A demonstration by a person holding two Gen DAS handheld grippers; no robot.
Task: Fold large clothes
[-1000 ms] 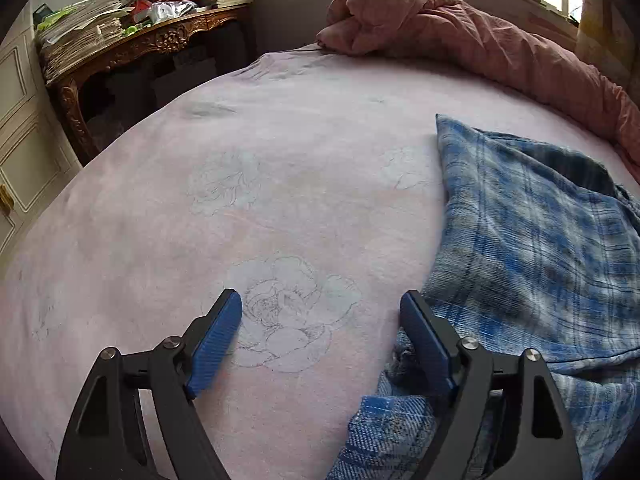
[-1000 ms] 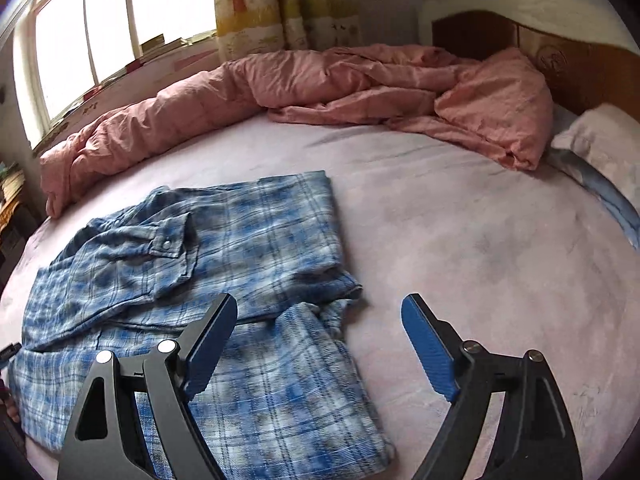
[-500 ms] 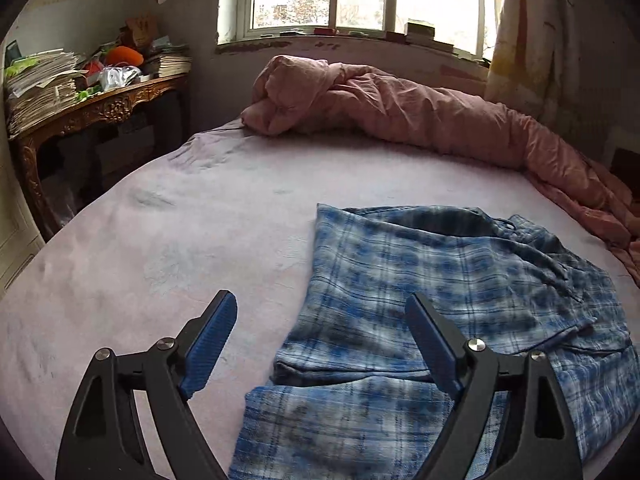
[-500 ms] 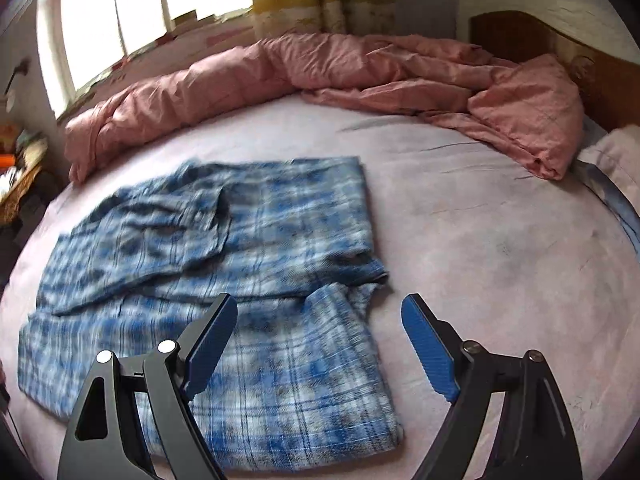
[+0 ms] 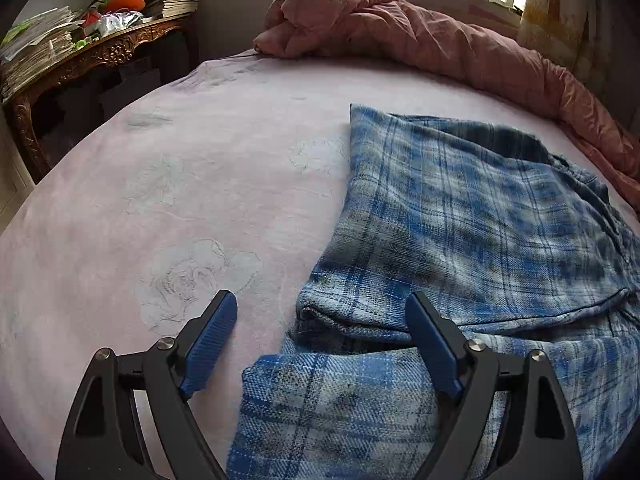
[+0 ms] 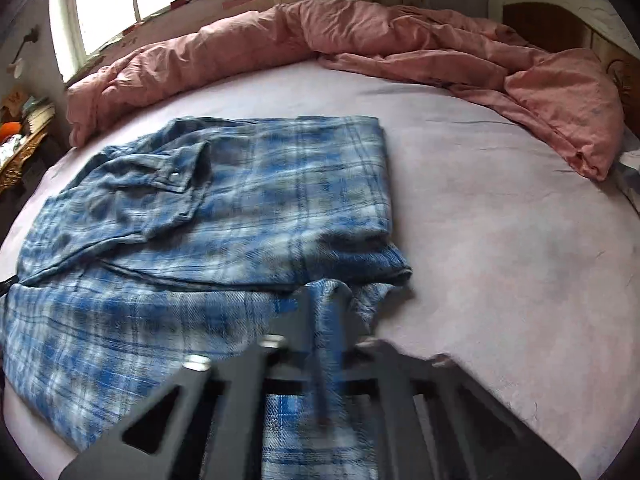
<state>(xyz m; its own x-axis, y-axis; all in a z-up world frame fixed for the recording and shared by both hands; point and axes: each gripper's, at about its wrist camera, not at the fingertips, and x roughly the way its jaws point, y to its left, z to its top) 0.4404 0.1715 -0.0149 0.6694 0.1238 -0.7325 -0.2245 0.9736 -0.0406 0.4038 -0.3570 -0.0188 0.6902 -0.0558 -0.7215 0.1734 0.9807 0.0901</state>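
The blue plaid shirt (image 6: 240, 208) lies partly folded on the pink bedsheet (image 6: 500, 240), filling the left and centre of the right wrist view. The right gripper (image 6: 326, 320), blurred at bottom centre, has just closed its jaws, pinching a ridge of the shirt's near edge. Open sheet spreads to the right. A pink duvet (image 6: 360, 44) is bunched along the top. The left gripper (image 5: 320, 336) points down over the shirt's left edge, jaws wide apart, gripping nothing.
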